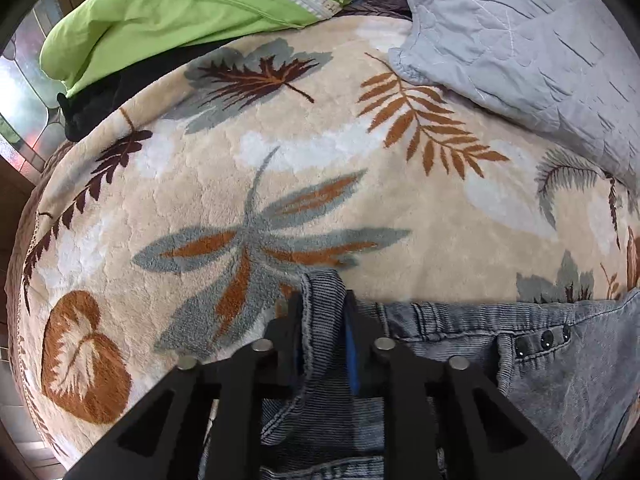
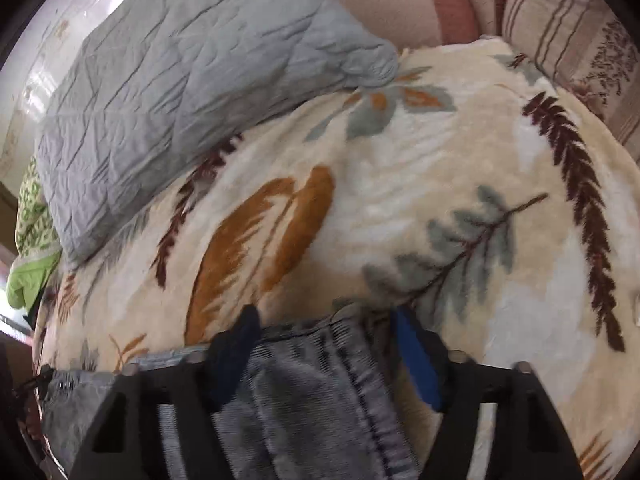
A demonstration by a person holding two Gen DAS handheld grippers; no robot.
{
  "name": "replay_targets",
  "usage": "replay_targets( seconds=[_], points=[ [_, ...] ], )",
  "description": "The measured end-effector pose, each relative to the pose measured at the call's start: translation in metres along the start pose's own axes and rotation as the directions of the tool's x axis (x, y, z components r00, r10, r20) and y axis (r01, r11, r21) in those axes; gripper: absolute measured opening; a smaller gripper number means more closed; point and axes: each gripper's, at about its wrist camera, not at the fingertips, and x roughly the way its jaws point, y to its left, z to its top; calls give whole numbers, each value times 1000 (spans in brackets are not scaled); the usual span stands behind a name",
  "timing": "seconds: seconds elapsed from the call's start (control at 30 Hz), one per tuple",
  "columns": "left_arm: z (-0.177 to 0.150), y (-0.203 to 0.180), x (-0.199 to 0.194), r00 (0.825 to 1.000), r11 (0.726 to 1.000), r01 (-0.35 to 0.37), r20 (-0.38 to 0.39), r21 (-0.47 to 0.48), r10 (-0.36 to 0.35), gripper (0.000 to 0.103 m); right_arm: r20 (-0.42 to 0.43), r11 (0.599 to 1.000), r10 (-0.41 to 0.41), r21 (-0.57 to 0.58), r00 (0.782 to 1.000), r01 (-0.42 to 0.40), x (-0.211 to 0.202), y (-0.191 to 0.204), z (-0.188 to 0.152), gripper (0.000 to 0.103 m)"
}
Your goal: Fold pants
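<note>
Grey washed denim pants (image 1: 540,360) lie on a cream leaf-patterned blanket (image 1: 320,184) on a bed. In the left wrist view my left gripper (image 1: 323,304) is shut on a bunched edge of the pants' waistband, with the waistband and its dark studs stretching to the right. In the right wrist view the pants (image 2: 304,392) lie between the fingers of my right gripper (image 2: 324,316), whose jaws stand wide apart around the denim edge. The blue-padded right finger (image 2: 416,356) is clear of the cloth. This view is blurred.
A grey quilted cover (image 1: 520,40) lies at the back right of the bed, also in the right wrist view (image 2: 180,100). A green duvet (image 1: 160,20) and a dark garment (image 1: 92,108) lie at the back left. Striped pillows (image 2: 568,40) are at the far right.
</note>
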Motion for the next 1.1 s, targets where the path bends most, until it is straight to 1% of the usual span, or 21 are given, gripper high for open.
replay_targets(
  seconds=[0.03, 0.07, 0.1, 0.13, 0.17, 0.23, 0.33, 0.4, 0.53, 0.63, 0.73, 0.87, 0.97, 1.03, 1.1],
  points=[
    [-3, -3, -5, 1000, 1000, -15, 12, 11, 15, 12, -3, 1000, -17, -20, 1000, 17, -1, 5, -2, 44],
    [-6, -5, -11, 999, 999, -25, 28, 22, 25, 12, 6, 997, -56, -45, 998, 56, -3, 9, -4, 32],
    [-6, -8, -14, 999, 999, -30, 43, 28, 29, 11, 13, 994, -90, -65, 996, 90, -6, 11, -5, 31],
    [-8, -10, -21, 997, 999, -30, 68, 33, 28, 11, 21, 994, -83, -68, 996, 85, -11, 11, -7, 22],
    [-9, -10, -27, 996, 999, -28, 85, 34, 25, 11, 34, 995, -73, -62, 997, 75, -17, 9, -8, 17],
    [-12, -7, -44, 992, 999, -22, 123, 28, 18, 11, 49, 997, -56, -47, 997, 58, -31, 4, -10, 16],
    [-15, -2, -72, 985, 1000, 10, 175, 12, -12, 11, 107, 999, -25, -29, 994, 28, -57, 1, -20, 15],
    [-19, 1, -89, 979, 999, 32, 200, 9, -33, 11, 144, 1000, 9, -23, 989, -6, -72, 2, -24, 15],
    [-38, 6, -127, 961, 997, 79, 265, 16, -80, 11, 203, 998, 58, 12, 977, -61, -103, -3, -37, 15],
    [-57, 13, -151, 949, 994, 108, 297, 12, -106, 11, 247, 995, 84, 23, 965, -93, -128, -6, -52, 15],
    [-81, 22, -171, 940, 992, 125, 319, 16, -123, 11, 291, 991, 111, 43, 950, -129, -154, -14, -72, 15],
    [-116, 32, -188, 933, 989, 147, 328, 21, -145, 11, 351, 984, 143, 49, 925, -171, -192, -25, -102, 15],
    [-145, 37, -198, 930, 987, 156, 330, 37, -159, 11, 379, 977, 166, 62, 910, -204, -216, -36, -128, 15],
    [-166, 37, -200, 932, 987, 149, 326, 60, -160, 11, 382, 973, 180, 66, 906, -221, -228, -42, -146, 15],
    [-188, 37, -199, 936, 986, 144, 312, 82, -163, 11, 375, 973, 179, 69, 909, -220, -238, -48, -164, 15]
  ],
)
